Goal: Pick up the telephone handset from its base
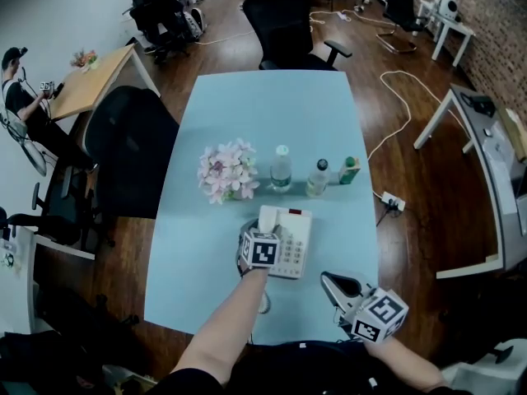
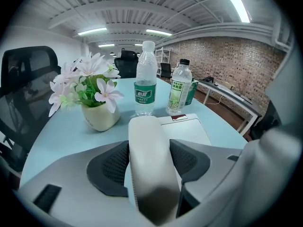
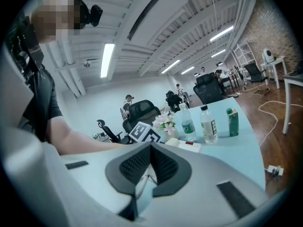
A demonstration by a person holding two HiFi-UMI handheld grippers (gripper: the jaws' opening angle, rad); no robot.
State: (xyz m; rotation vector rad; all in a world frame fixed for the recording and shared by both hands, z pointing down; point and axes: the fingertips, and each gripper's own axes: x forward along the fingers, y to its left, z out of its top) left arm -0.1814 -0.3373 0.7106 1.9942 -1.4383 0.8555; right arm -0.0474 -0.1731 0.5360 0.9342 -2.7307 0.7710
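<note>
A cream telephone base (image 1: pixel 295 235) sits near the front of the light blue table (image 1: pixel 272 113). Its handset (image 1: pixel 268 218) lies along the left side of the base. My left gripper (image 1: pixel 263 229) is down over the handset. In the left gripper view the handset (image 2: pixel 149 174) runs between the two dark pads (image 2: pixel 111 167), and the jaws stand wide on either side of it, over the base (image 2: pixel 187 129). My right gripper (image 1: pixel 328 278) hovers to the right of the phone near the table's front edge, its pads (image 3: pixel 163 167) closed tip to tip with nothing gripped.
Behind the phone stand a pot of pale flowers (image 1: pixel 226 174), a water bottle (image 1: pixel 282 169), a second clear bottle (image 1: pixel 318 178) and a small green bottle (image 1: pixel 349 171). A black office chair (image 1: pixel 123 151) stands at the table's left. A power strip (image 1: pixel 392 202) lies on the floor at the right.
</note>
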